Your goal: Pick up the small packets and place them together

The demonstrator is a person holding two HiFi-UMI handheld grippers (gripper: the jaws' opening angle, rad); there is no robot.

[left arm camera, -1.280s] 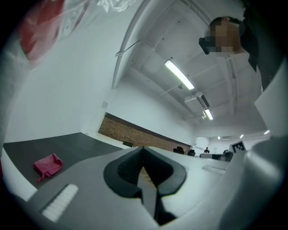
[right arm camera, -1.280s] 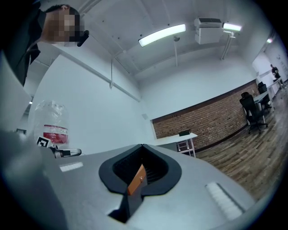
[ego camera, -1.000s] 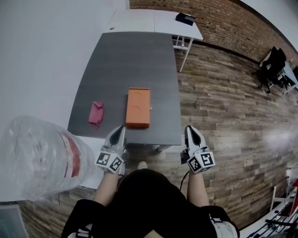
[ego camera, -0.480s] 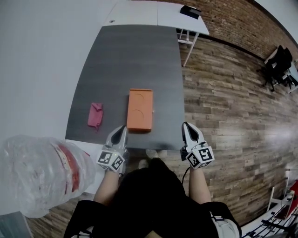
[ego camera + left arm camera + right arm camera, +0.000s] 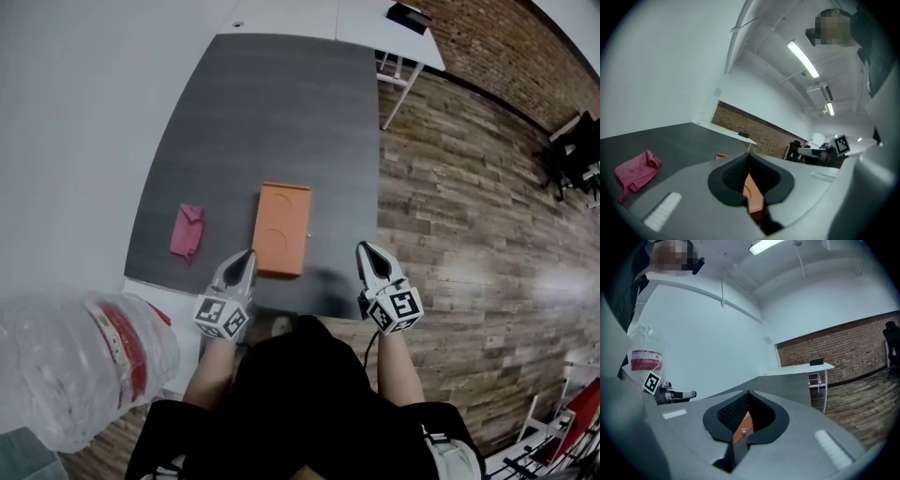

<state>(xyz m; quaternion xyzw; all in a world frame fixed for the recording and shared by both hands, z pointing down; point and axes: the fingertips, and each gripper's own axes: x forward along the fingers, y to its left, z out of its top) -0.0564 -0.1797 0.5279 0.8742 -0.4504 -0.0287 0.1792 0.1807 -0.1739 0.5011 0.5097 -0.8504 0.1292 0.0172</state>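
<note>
A small pink packet (image 5: 185, 231) lies crumpled near the left edge of the dark grey table (image 5: 272, 122); it also shows at the left of the left gripper view (image 5: 635, 171). An orange box (image 5: 281, 230) lies flat in the table's near middle. My left gripper (image 5: 246, 259) hovers at the table's near edge, just left of the box's near end, jaws closed to a point, nothing held. My right gripper (image 5: 364, 251) is at the near right corner, shut and empty. Through each gripper's narrow jaw gap (image 5: 749, 157) (image 5: 748, 393) a sliver of orange box shows.
A large clear water bottle (image 5: 75, 361) with a red label stands at the lower left, beside the person. A white table (image 5: 375, 14) with a black object (image 5: 410, 16) adjoins the far end. Wooden floor (image 5: 469, 216) lies to the right, with brick wall beyond.
Both grippers have moved forward and lower, up to the table's near edge. The table and the orange box now sit closer in the view. The jaws stayed shut.
</note>
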